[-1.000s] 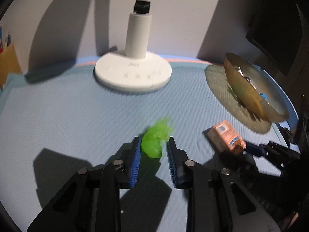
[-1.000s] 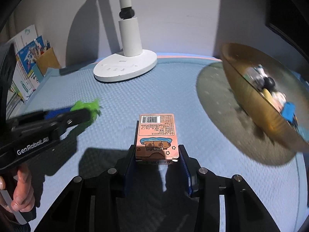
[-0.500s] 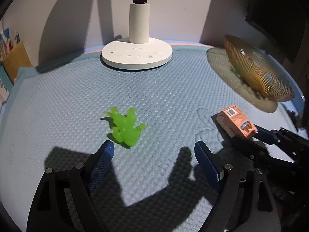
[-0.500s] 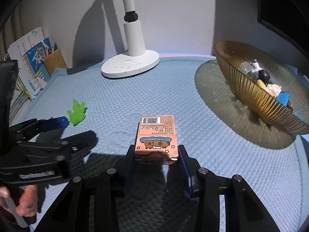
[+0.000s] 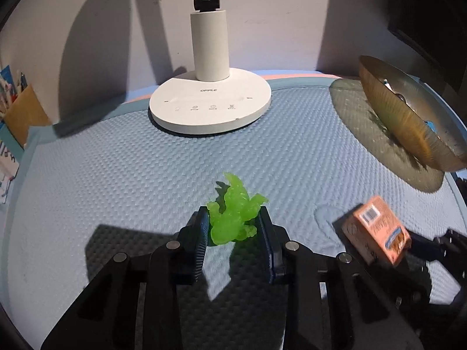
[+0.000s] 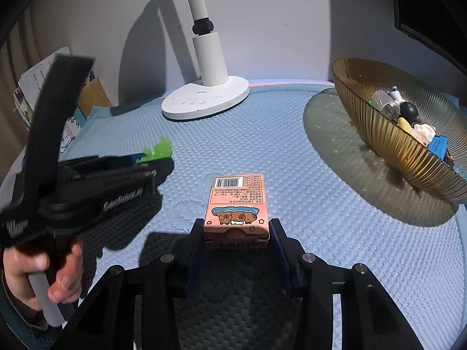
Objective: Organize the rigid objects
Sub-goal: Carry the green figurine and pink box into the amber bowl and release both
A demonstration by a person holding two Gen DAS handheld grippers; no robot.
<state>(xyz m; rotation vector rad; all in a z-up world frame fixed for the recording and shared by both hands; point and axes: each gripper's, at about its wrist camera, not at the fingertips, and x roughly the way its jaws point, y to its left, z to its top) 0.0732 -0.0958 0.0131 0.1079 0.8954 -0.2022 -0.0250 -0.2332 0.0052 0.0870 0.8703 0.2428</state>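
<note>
From my remote seat I log: lamp point(image 5: 210, 99) stem cut off at top edge, gold bowl point(image 5: 408, 122) motion-blurred with contents unreadable, paper holder point(image 5: 17, 110) clipped at left, pink box point(image 5: 376, 230) print smeared.

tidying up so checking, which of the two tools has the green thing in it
The left tool: its pads have just closed around the green toy figure. The right tool grips the pink box.

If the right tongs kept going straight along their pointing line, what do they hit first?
Likely bare blue mat. The right tongs, shut on the pink box, point down at open mat between the lamp base and gold bowl; depth is unclear.
</note>
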